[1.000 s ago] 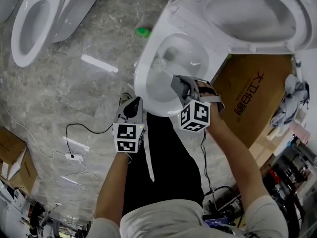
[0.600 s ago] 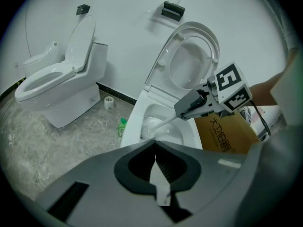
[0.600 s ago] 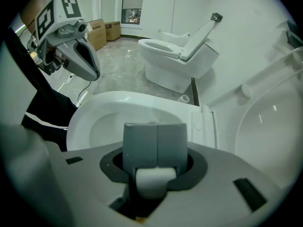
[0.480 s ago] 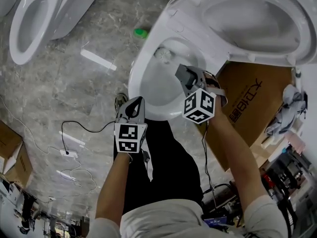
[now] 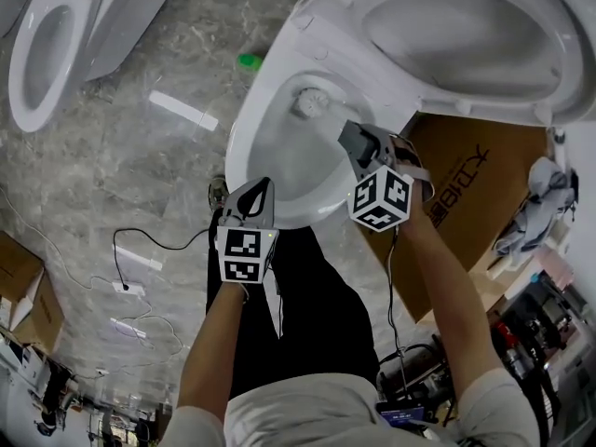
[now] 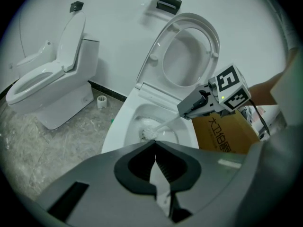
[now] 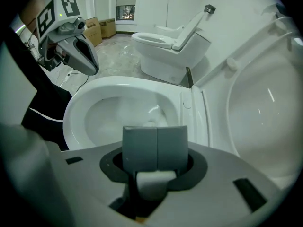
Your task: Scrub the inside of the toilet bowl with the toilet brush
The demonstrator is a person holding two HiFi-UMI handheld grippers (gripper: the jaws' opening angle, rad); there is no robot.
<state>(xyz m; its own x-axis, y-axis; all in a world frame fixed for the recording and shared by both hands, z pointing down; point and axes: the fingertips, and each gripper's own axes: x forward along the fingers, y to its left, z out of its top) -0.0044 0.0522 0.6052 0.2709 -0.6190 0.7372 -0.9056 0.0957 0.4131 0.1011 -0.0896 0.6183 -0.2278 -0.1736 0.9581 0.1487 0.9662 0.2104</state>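
A grey marbled floor (image 5: 112, 156) meets a white wall (image 6: 123, 27); a second toilet (image 6: 52, 89) stands against it, a cardboard box (image 5: 466, 180) further right.

A: Where does the head view look from?
B: From high up, steeply down. The toilet bowl (image 5: 270, 168) fills twelve o'clock.
A: And the two gripper views?
B: Each looks along its own jaws, low and close to that same bowl. All three see the other toilet (image 6: 52, 98) too.
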